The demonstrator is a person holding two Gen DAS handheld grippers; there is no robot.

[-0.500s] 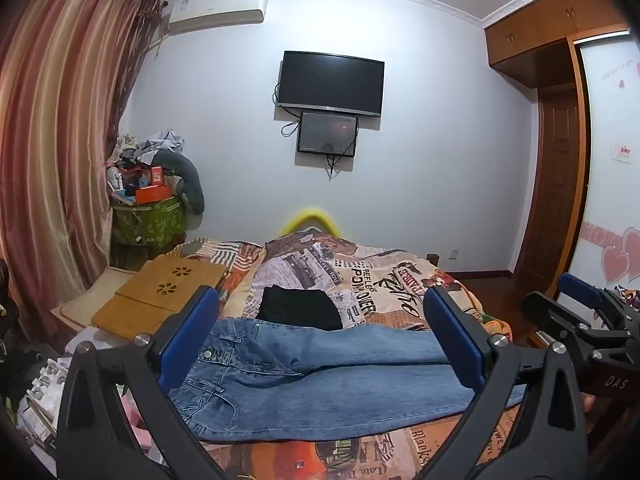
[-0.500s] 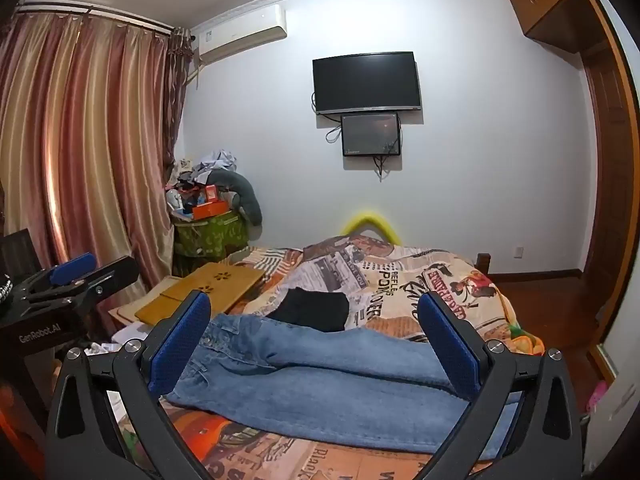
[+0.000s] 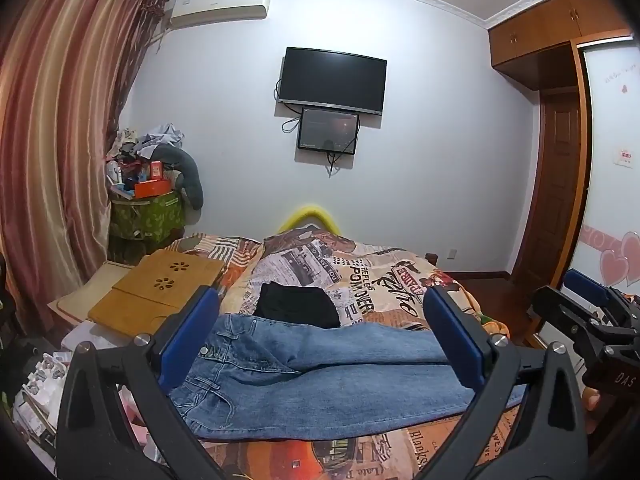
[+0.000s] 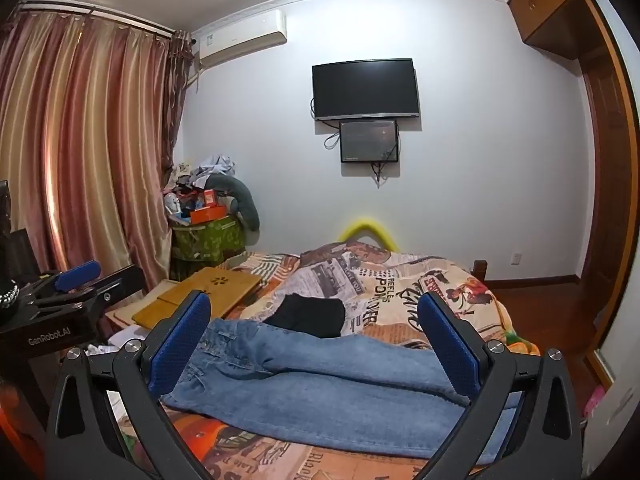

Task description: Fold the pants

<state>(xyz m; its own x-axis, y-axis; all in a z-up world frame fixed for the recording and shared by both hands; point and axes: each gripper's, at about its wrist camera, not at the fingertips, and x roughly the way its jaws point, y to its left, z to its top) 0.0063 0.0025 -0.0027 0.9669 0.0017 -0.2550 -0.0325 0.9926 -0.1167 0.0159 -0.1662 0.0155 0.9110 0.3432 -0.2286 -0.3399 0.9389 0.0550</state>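
1. Where both wrist views look across the bed (image 3: 404, 280), its printed newspaper-pattern cover fills the middle of each frame; a pair of blue jeans (image 3: 328, 376) lies flat on it, stretched across the lower centre, waistband toward the left, legs running right.
2. Just behind the jeans, touching their far edge, sits a folded black garment (image 3: 298, 306) on the cover.
3. Left gripper (image 3: 320, 344): the two blue-padded fingers stand wide apart at the bottom of the left wrist view, raised above the jeans, with nothing clamped between them.
4. Right gripper (image 4: 316, 344): its fingers are likewise spread wide at the bottom of the right wrist view, gripping nothing; in the left wrist view it shows at the right edge.
5. Far wall: a dark television (image 3: 333, 79) hangs at centre, with a smaller screen (image 3: 327, 135) directly beneath and cables trailing from both.
6. Upper left of the frame: a white air conditioner (image 3: 222, 3) beside a striped pink curtain (image 3: 60, 128), which runs down the left side.
7. Left of the bed: a wooden lap desk (image 3: 160, 286), and behind it a green storage box (image 3: 148, 220) heaped with clutter.
8. Right side: a wooden wardrobe (image 3: 556, 20) and door; a yellow foam piece (image 3: 306, 216) shows behind the bed's far end.
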